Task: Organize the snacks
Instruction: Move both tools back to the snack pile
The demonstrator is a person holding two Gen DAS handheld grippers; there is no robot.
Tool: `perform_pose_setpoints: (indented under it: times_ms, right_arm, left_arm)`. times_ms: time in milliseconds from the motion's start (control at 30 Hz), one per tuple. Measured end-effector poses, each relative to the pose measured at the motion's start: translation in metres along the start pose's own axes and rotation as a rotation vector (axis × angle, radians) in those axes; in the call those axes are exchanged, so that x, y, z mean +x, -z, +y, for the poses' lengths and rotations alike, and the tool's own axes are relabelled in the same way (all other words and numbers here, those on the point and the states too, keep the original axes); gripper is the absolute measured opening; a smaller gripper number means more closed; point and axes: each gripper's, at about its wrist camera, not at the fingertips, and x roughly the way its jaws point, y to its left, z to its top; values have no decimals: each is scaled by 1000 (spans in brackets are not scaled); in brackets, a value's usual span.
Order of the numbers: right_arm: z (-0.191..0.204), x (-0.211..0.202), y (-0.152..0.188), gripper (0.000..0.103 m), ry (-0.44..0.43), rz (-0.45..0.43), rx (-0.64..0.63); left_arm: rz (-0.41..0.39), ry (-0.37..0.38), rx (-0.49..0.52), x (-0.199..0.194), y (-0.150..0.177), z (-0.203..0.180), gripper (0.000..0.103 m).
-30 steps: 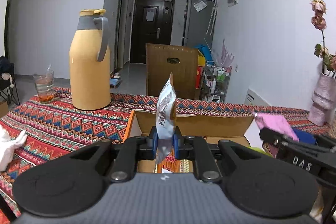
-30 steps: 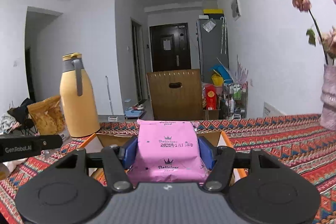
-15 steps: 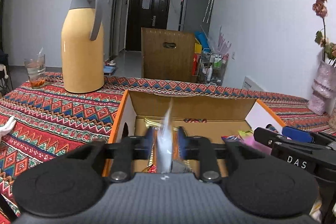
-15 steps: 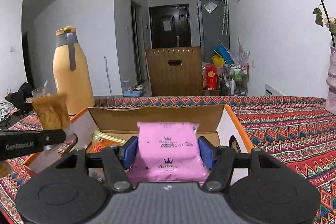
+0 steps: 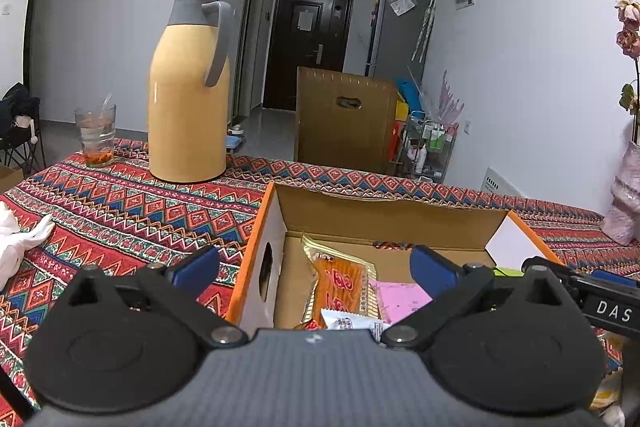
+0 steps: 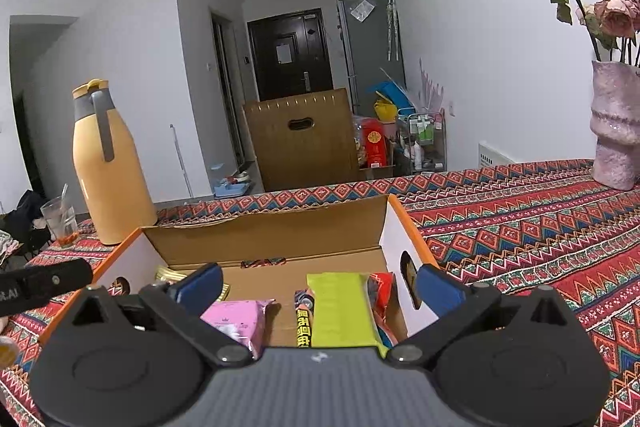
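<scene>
My left tongs point(image 5: 314, 269) and right tongs point(image 6: 318, 283) gape wide, empty; the flat pink plastic snack packet point(image 6: 240, 319) lies below my right tongs in the open cardboard box point(image 6: 260, 239), long axis pointing away.

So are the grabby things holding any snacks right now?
No. The left hand-held gripper and the right hand-held gripper are both open and hold nothing; the pink packet lies in the box.

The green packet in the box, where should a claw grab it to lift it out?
Probably by the far short end of the green packet. It lies flat in the box with snacks close on both long sides, so come down from above with the open right claw and pinch that end.
</scene>
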Motion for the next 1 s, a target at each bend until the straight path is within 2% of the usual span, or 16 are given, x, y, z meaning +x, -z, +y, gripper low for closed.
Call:
perform_pose_setpoints:
  times_ms: [300, 500, 700, 1000]
  right_arm:
    - [1, -5, -4, 103, 7, -7, 0]
    - [3, -25, -13, 103, 5, -48, -8]
    - [6, -52, -12, 103, 3, -71, -35]
    - [10, -93, 17, 103, -7, -29, -84]
  left_arm:
    - [-26, -20, 0, -11, -5, -1, 103]
    - [-29, -34, 2, -30, -10, 1, 103]
    - [-9, -36, 15, -50, 0, 10, 103]
    - [37, -12, 37, -86, 29, 24, 103]
